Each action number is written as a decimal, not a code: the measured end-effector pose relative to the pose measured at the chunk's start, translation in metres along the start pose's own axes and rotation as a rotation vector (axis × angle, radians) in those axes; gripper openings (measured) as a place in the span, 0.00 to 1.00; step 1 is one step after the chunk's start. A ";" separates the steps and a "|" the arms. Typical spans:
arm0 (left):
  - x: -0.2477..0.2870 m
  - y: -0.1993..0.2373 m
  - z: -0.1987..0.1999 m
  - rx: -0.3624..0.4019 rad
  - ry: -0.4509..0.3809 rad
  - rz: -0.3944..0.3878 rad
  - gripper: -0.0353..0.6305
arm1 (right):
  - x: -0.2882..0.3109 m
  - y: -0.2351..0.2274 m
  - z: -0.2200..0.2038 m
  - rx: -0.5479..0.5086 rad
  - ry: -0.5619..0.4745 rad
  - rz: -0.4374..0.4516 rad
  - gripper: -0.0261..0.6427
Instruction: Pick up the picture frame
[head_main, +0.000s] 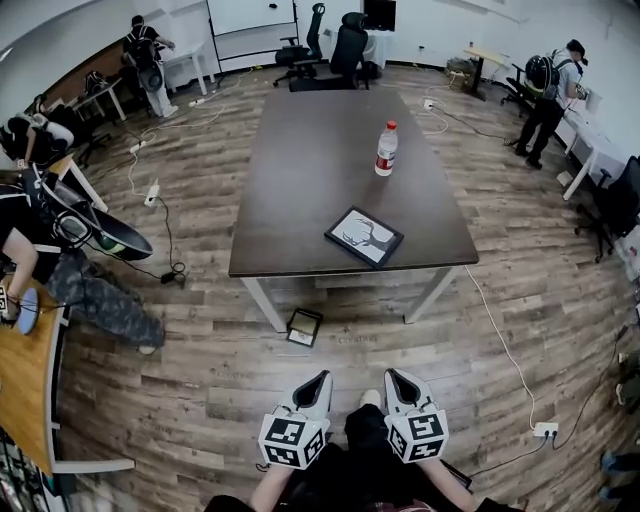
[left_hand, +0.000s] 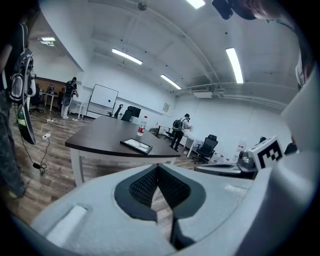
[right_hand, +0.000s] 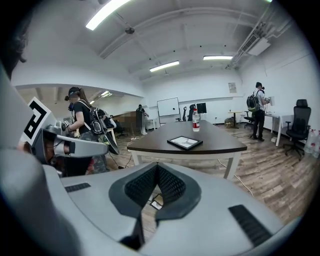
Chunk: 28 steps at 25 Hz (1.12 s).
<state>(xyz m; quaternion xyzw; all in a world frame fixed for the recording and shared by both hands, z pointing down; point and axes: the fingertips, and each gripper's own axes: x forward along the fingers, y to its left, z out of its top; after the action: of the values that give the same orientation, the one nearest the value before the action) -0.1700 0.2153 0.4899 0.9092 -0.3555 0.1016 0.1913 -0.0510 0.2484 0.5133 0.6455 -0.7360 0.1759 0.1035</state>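
Note:
A black-rimmed picture frame (head_main: 364, 237) with a deer drawing lies flat near the front right corner of the dark table (head_main: 300, 180). It also shows as a thin slab in the left gripper view (left_hand: 136, 145) and the right gripper view (right_hand: 185, 142). My left gripper (head_main: 319, 381) and right gripper (head_main: 393, 378) are held side by side low over the wooden floor, well short of the table's near edge. Both are shut, with nothing between their jaws.
A water bottle (head_main: 386, 149) with a red cap stands mid-table behind the frame. A small dark square object (head_main: 303, 327) lies on the floor under the table's front edge. People stand and sit around the room, with cables (head_main: 505, 345) on the floor and office chairs (head_main: 348, 45) behind.

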 end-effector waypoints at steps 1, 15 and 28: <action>0.008 0.001 0.005 0.001 -0.004 0.009 0.07 | 0.008 -0.006 0.004 -0.004 0.003 0.013 0.05; 0.106 -0.005 0.031 -0.024 0.007 0.107 0.07 | 0.074 -0.088 0.038 -0.055 0.030 0.117 0.05; 0.159 -0.035 0.033 -0.012 0.034 0.085 0.07 | 0.086 -0.126 0.039 -0.068 0.049 0.156 0.05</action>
<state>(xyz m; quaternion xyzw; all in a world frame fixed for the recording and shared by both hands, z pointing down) -0.0288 0.1283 0.5018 0.8902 -0.3912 0.1229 0.1983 0.0635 0.1411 0.5257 0.5778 -0.7869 0.1742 0.1291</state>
